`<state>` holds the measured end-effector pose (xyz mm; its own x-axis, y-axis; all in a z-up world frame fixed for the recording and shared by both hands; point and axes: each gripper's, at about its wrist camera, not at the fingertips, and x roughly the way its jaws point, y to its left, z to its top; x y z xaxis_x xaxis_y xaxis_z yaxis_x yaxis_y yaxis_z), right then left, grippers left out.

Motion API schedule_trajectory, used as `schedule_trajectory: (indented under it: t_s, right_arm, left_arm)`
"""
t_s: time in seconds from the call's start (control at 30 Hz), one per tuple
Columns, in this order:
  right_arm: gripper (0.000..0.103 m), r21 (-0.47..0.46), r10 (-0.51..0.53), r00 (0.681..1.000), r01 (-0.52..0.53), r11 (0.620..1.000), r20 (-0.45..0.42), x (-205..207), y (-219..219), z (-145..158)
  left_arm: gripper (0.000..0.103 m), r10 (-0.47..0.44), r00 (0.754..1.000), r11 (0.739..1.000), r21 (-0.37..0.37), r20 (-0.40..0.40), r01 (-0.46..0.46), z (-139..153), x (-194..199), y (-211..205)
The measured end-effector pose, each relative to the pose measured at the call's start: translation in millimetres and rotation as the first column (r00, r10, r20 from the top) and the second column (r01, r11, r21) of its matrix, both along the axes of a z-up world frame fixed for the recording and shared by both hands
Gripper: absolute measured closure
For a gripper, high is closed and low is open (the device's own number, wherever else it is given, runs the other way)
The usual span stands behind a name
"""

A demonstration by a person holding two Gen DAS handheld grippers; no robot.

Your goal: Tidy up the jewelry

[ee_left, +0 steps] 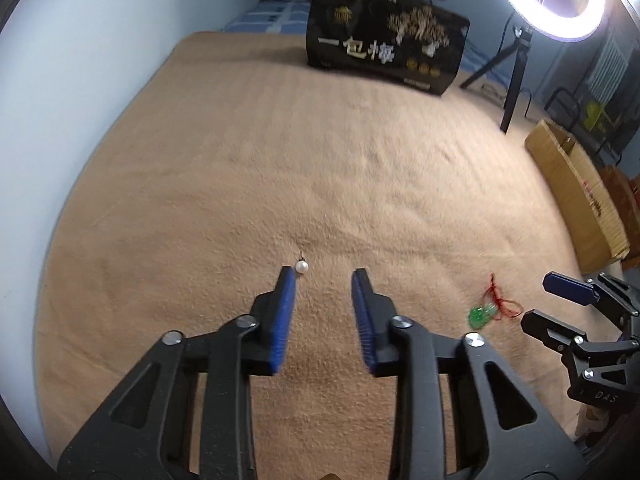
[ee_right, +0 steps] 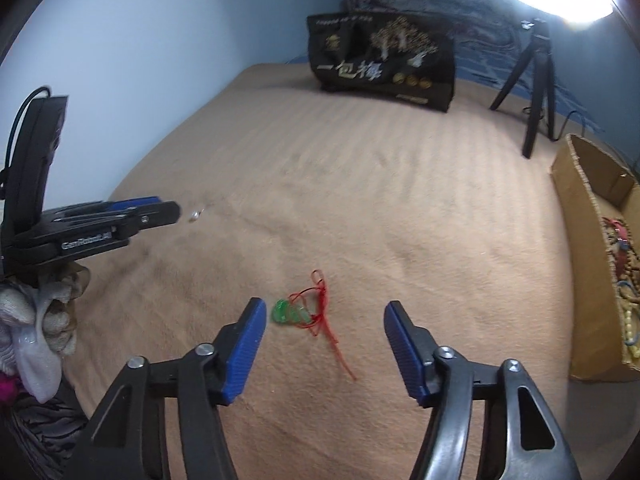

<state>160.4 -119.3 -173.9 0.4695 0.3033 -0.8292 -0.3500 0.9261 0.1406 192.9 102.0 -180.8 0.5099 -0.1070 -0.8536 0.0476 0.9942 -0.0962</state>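
Note:
A small white pearl earring lies on the tan blanket just ahead of my left gripper's left fingertip. My left gripper is open and empty. A green pendant on a red cord lies on the blanket between and just ahead of my right gripper's fingers; it also shows in the left wrist view. My right gripper is open and empty. The pearl earring shows faintly in the right wrist view, just beyond the left gripper's tip.
An open cardboard box holding bead jewelry stands at the right edge of the bed. A black printed bag lies at the far end. A ring light on a black tripod stands at the far right. A pale wall runs along the left.

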Motion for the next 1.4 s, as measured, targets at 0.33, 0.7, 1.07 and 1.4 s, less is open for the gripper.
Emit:
schedule_trajectory:
  t_s: [0.33,0.7,1.07,1.4]
  right_arm:
    - [0.058,0.004,0.077,0.996,-0.077,0.997,-0.038,1.7,17.5,-18.2]
    - [0.065,-0.023,0.091,0.993,-0.093,0.995,-0.071,6.5,29.6,-35.9]
    - [0.090,-0.100,0.101,0.993,-0.107,0.989,-0.055,3.1,38.2,-38.5]
    - [0.100,-0.084,0.089,0.995,-0.093,0.992,-0.053,6.3,30.3,-38.2]
  left_arm:
    - [0.082,-0.011,1.000,1.000,0.018,-0.028,0.012,-19.7,17.2,-7.6]
    - [0.086,0.002,0.999,1.000,0.011,-0.048,-0.002,-29.7,24.0,-1.8]
    - [0.098,0.000,0.999,1.000,0.028,-0.050,0.001,-33.7,25.9,2.4]
    - [0.103,0.016,0.999,0.999,0.032,-0.034,-0.015,-32.0,27.2,13.6]
